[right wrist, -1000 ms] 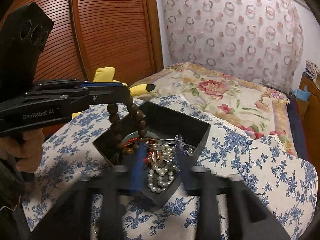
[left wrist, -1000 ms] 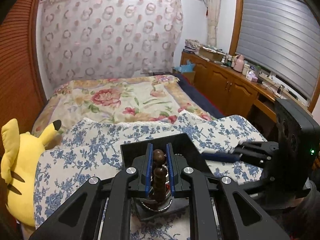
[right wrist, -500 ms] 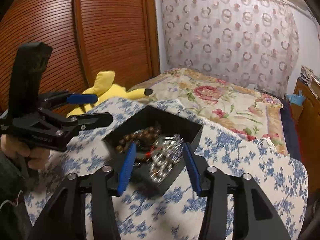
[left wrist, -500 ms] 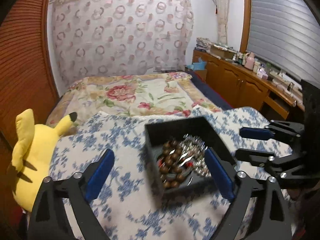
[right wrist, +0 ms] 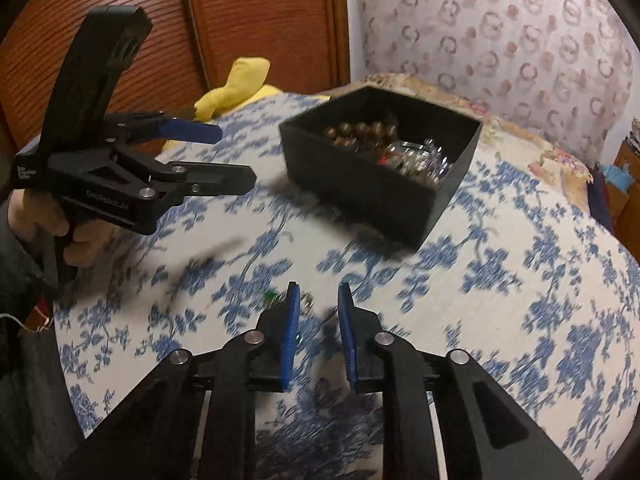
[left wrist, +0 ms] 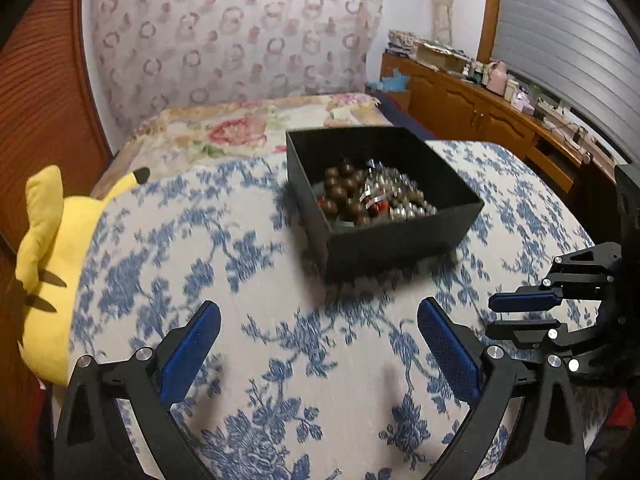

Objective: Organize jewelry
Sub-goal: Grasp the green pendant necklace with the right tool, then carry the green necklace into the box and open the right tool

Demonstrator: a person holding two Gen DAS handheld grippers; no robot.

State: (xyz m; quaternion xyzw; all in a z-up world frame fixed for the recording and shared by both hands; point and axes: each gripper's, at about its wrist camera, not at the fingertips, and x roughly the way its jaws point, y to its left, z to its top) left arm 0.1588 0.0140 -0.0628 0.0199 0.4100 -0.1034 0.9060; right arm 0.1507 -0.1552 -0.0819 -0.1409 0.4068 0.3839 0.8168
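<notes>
A black open box [left wrist: 404, 236] stands on the blue-flowered cloth [left wrist: 280, 320]. It holds brown wooden beads [left wrist: 340, 192], pearls and silvery pieces [left wrist: 400, 200]. The box also shows in the right wrist view [right wrist: 360, 184], with the beads [right wrist: 360, 132] inside. My left gripper [left wrist: 318, 320] is wide open and empty, pulled back from the box. It also shows in the right wrist view [right wrist: 236, 154]. My right gripper [right wrist: 318, 300] is narrowly open and empty, low over the cloth. It also shows in the left wrist view [left wrist: 490, 314]. A small green and silvery piece [right wrist: 272, 298] lies beside its left finger.
A yellow plush toy [left wrist: 52, 264] lies at the cloth's left edge. A flowered bed [left wrist: 248, 128] is behind the box. Wooden cabinets [left wrist: 480, 116] with clutter run along the right wall. A brown slatted door [right wrist: 260, 20] is at the left.
My left gripper let go of the brown beads, which now lie in the box, opened wide and drew back. My right gripper also drew back from the box and narrowed.
</notes>
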